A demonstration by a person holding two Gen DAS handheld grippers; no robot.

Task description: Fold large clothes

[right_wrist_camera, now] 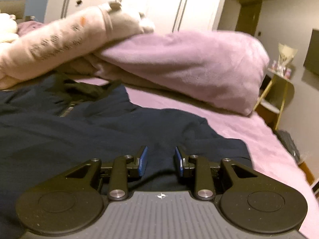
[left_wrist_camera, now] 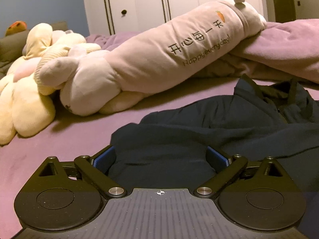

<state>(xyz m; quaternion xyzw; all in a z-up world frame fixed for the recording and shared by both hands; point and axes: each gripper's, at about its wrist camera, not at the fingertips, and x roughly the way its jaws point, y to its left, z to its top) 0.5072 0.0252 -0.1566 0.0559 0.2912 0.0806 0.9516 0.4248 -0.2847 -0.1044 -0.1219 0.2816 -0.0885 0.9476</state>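
Note:
A dark navy zip-up garment [left_wrist_camera: 229, 127] lies crumpled on the purple bed sheet [left_wrist_camera: 69, 139]. My left gripper [left_wrist_camera: 160, 155] is wide open, with a fold of the garment's left edge lying between its blue pads [left_wrist_camera: 104, 156]. In the right wrist view the same garment [right_wrist_camera: 79, 123] spreads to the left. My right gripper [right_wrist_camera: 161, 159] sits low over the garment's right lower edge, its jaws partly open with cloth between the blue pads [right_wrist_camera: 144, 160]. The zipper [right_wrist_camera: 66, 109] shows near the collar.
A long pink plush pillow [left_wrist_camera: 159, 53] with writing lies across the bed behind the garment. Cream plush toys [left_wrist_camera: 26, 91] sit at the left. A bunched purple duvet [right_wrist_camera: 189, 63] lies at the back right. The bed edge [right_wrist_camera: 289, 159] and a side table [right_wrist_camera: 279, 87] are at the right.

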